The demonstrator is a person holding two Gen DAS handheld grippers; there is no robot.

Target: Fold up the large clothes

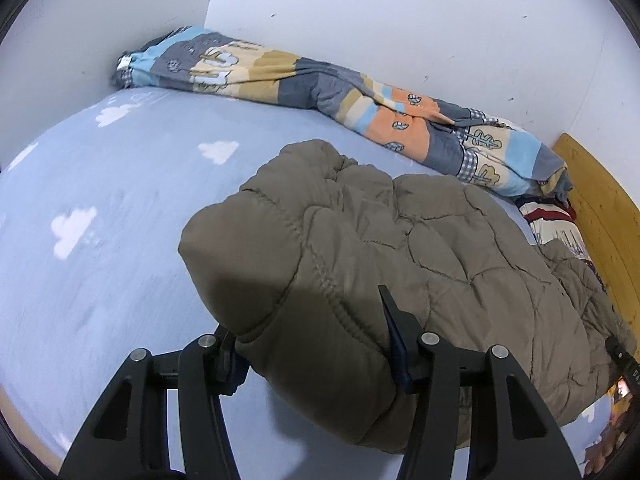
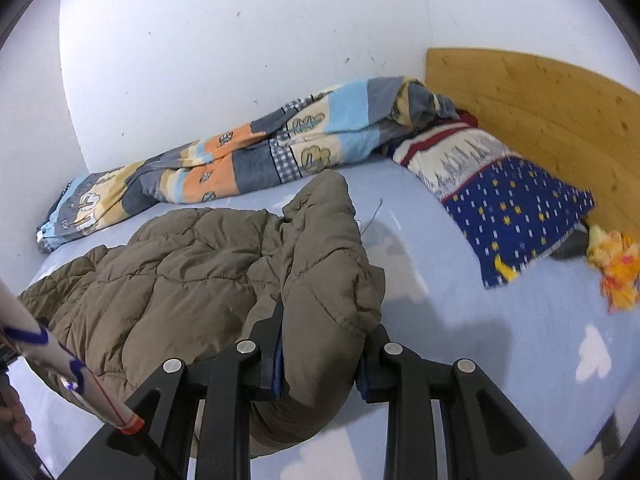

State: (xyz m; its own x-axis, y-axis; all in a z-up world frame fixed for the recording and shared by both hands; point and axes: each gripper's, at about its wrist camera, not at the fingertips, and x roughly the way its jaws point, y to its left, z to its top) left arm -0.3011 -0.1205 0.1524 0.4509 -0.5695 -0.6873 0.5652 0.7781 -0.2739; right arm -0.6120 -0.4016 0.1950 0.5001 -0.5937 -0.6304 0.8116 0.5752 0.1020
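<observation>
The left tool [image 1: 308, 344] pinches a thick fold of the olive quilted jacket [image 1: 400, 240]; the right tool [image 2: 320, 344] clamps another edge, likely so both ends lift together. The jacket lies bunched on the blue bed sheet [image 1: 120, 200], near the striped blanket [image 2: 240, 168].

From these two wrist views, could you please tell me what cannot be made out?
- Left wrist view: the left gripper left fingertip is buried under the jacket.
- Right wrist view: the right gripper fingertips are hidden by jacket fabric.
- Right wrist view: the pillow hides the dark thing behind it.
</observation>
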